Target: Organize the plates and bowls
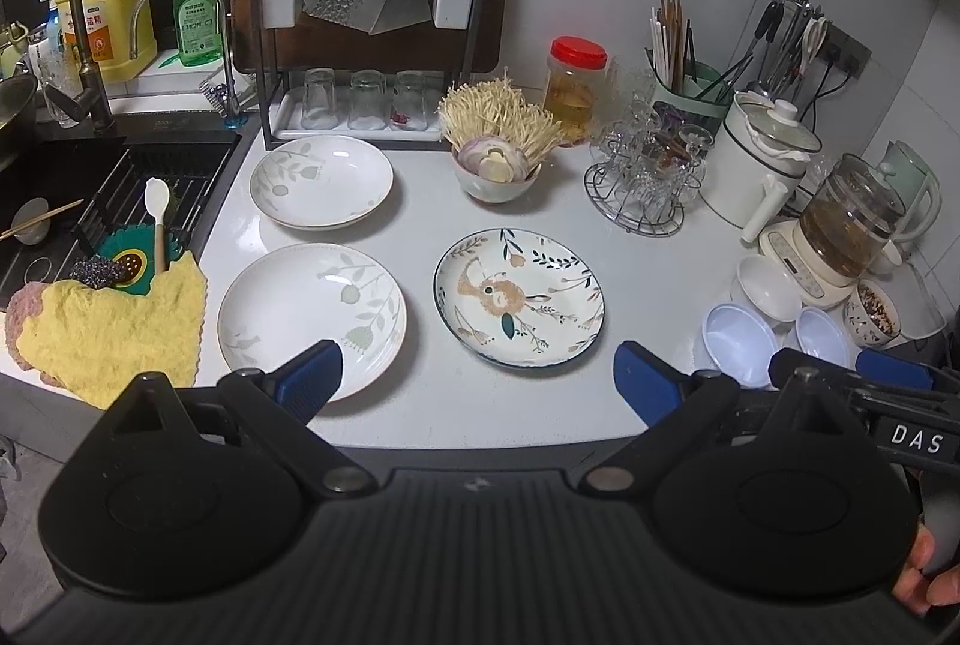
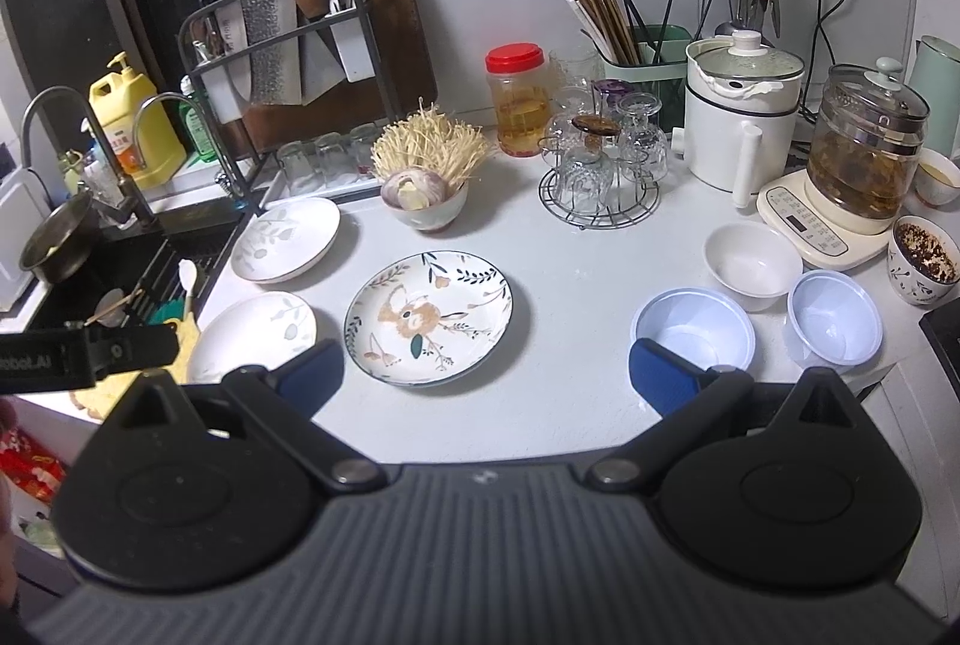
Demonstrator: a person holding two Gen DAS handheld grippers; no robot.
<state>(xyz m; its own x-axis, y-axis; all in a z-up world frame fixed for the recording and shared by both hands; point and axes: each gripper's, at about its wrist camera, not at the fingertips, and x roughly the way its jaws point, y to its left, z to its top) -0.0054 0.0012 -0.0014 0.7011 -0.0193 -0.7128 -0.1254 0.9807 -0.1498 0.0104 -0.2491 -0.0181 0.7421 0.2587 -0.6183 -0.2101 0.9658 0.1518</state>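
Three plates lie apart on the white counter. A flower-patterned plate (image 1: 519, 297) (image 2: 428, 318) is in the middle. A white leaf plate (image 1: 312, 321) (image 2: 255, 336) is near the front left, another (image 1: 322, 181) (image 2: 287, 240) behind it. At the right stand a white bowl (image 1: 771, 288) (image 2: 753, 258) and two pale blue bowls (image 1: 741, 342) (image 2: 696, 327), (image 1: 822, 336) (image 2: 835, 324). My left gripper (image 1: 477, 384) is open and empty above the front edge, before the plates. My right gripper (image 2: 486, 375) is open and empty, between the patterned plate and the blue bowls.
A small bowl with enoki mushrooms and onion (image 1: 498, 165) stands behind the plates, by a red-lidded jar (image 1: 575, 90). A wire rack of glasses (image 2: 600, 165), a white pot (image 2: 741, 105) and a glass kettle (image 2: 858, 153) crowd the back right. The sink (image 1: 90, 207) and a yellow cloth (image 1: 114, 333) are left.
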